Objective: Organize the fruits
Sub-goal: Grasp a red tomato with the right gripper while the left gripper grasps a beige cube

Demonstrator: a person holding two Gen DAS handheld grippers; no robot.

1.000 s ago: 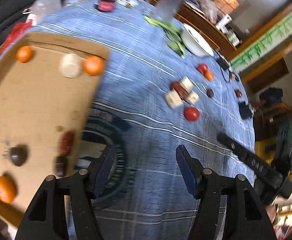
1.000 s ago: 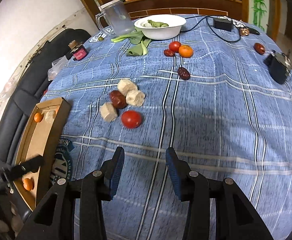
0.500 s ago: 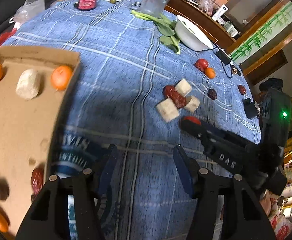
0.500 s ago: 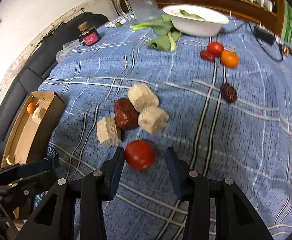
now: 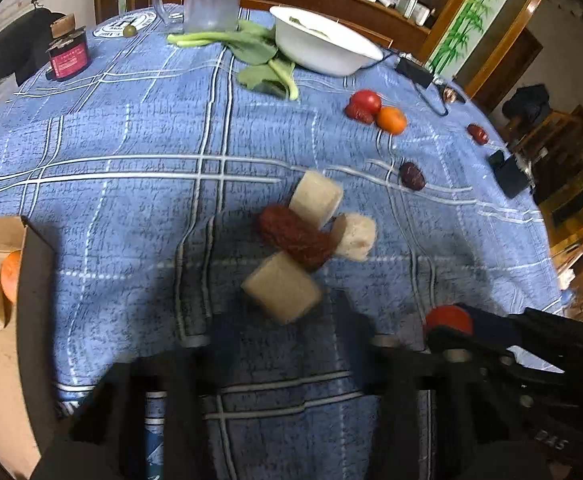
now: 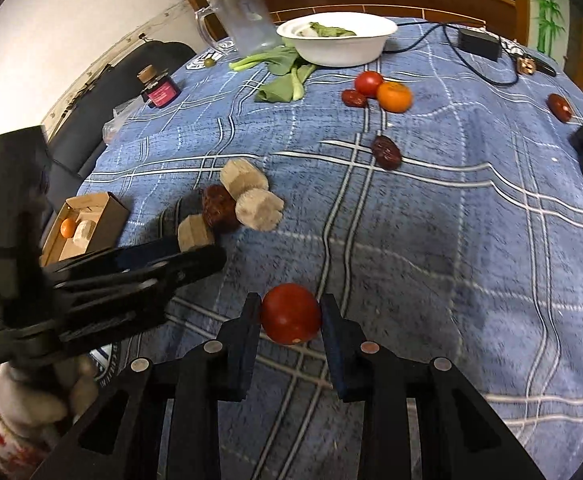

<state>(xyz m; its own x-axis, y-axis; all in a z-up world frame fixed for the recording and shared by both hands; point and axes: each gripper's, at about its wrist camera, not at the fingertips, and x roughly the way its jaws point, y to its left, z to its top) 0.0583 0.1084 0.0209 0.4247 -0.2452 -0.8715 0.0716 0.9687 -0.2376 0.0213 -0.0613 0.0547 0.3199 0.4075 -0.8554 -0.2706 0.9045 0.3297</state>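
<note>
We see a worktop (image 6: 471,220) under blue plaid cloth, wooden cabinets behind. A white bowl (image 6: 339,40) holds greens; a cardboard box (image 6: 91,220) holds an orange. Our right gripper (image 6: 291,314) clamps a red tomato (image 6: 290,313). Our left gripper (image 5: 281,344), blurred, is closing on nothing.

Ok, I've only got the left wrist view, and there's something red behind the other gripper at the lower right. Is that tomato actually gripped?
Observer: Yes. The right wrist view shows the right gripper with its jaws pressed against both sides of the tomato.
Operator: And my own jaws are just a dark blur down here. Is anything in them?
Observer: From the right wrist view, the left gripper has its jaws closing. Its tips are right beside the nearest pale chunk, but I see nothing clamped between them.
</note>
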